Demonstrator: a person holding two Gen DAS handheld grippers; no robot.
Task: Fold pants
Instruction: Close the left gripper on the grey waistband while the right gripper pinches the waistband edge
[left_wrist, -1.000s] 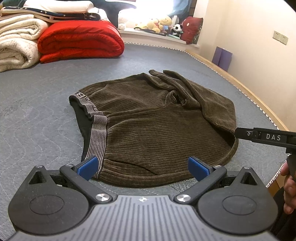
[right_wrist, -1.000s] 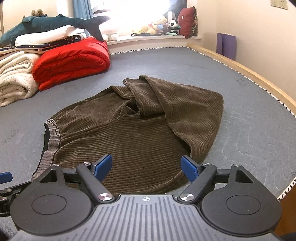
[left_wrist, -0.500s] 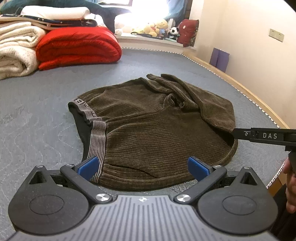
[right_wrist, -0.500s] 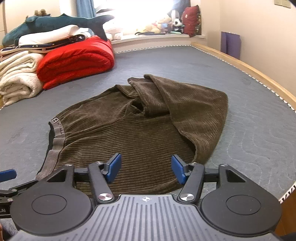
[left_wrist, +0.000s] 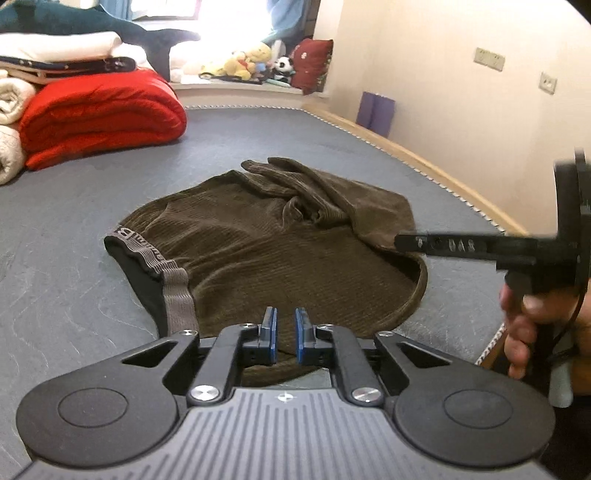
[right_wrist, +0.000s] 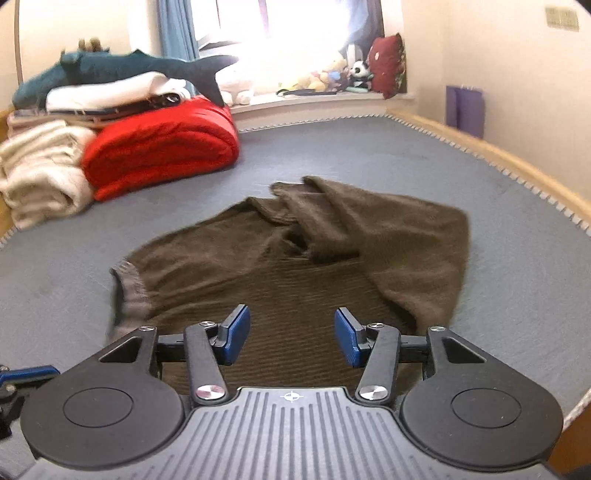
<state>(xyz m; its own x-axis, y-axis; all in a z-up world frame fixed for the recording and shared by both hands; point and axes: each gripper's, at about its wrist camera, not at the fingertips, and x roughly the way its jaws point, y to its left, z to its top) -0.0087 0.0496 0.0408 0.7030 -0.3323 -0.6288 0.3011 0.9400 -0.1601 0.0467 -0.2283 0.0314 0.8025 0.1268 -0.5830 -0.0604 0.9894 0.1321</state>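
Brown corduroy pants (left_wrist: 295, 254) lie bunched on the grey bed (left_wrist: 74, 258), with the grey waistband (left_wrist: 173, 291) at the left and the legs folded over at the right. My left gripper (left_wrist: 284, 328) hovers over the pants' near hem. Its jaws are closing, with only a narrow gap left and no cloth between them. In the right wrist view the pants (right_wrist: 295, 280) spread out ahead of my right gripper (right_wrist: 291, 332). Its jaws are also closing, stand about half apart and hold nothing. A hand (left_wrist: 532, 325) holds that right gripper (left_wrist: 443, 245) over the pants' right edge.
A red folded quilt (left_wrist: 99, 114) and cream blankets (right_wrist: 40, 173) are stacked at the far left, with a plush shark (right_wrist: 122, 66) on top. Soft toys (left_wrist: 251, 62) sit on the window ledge. The bed's wooden edge (left_wrist: 424, 162) runs along the right by the wall.
The left jaws went from wide open to almost together, and the left gripper rose and drew back a little. The right jaws narrowed from wide to about half.
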